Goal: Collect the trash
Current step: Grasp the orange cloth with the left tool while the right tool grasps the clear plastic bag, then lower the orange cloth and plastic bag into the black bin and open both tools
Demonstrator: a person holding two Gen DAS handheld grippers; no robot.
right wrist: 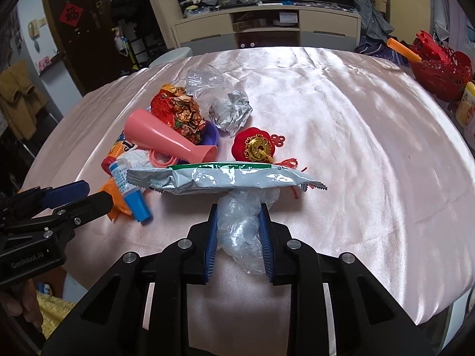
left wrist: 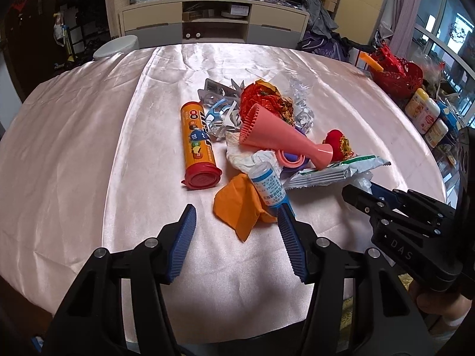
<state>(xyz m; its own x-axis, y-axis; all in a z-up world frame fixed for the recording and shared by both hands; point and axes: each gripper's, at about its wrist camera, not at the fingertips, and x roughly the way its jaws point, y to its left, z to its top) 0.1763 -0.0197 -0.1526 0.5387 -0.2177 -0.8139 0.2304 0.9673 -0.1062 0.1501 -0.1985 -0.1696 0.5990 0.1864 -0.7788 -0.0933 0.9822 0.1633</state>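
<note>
A pile of trash lies on the pink satin tablecloth (left wrist: 89, 148). In it are an orange candy tube (left wrist: 197, 145), a pink plastic cone (left wrist: 276, 136), a small blue-capped tube (left wrist: 268, 184), crumpled orange paper (left wrist: 237, 207) and a silver-green snack wrapper (right wrist: 219, 178). My left gripper (left wrist: 237, 209) stands open around the orange paper. Its right pad (left wrist: 289, 231) is by the small tube's blue cap, and the left pad is apart from the paper. My right gripper (right wrist: 239, 207) is shut on a crumpled clear plastic bag (right wrist: 240, 231) just in front of the snack wrapper.
A red ornament (right wrist: 256, 145), a foil ball (right wrist: 230, 111) and red-gold foil (right wrist: 178, 112) lie further back in the pile. A red basket (right wrist: 439, 71) and bottles (left wrist: 421, 112) stand past the table's right edge. A TV cabinet (left wrist: 213, 20) lines the far wall.
</note>
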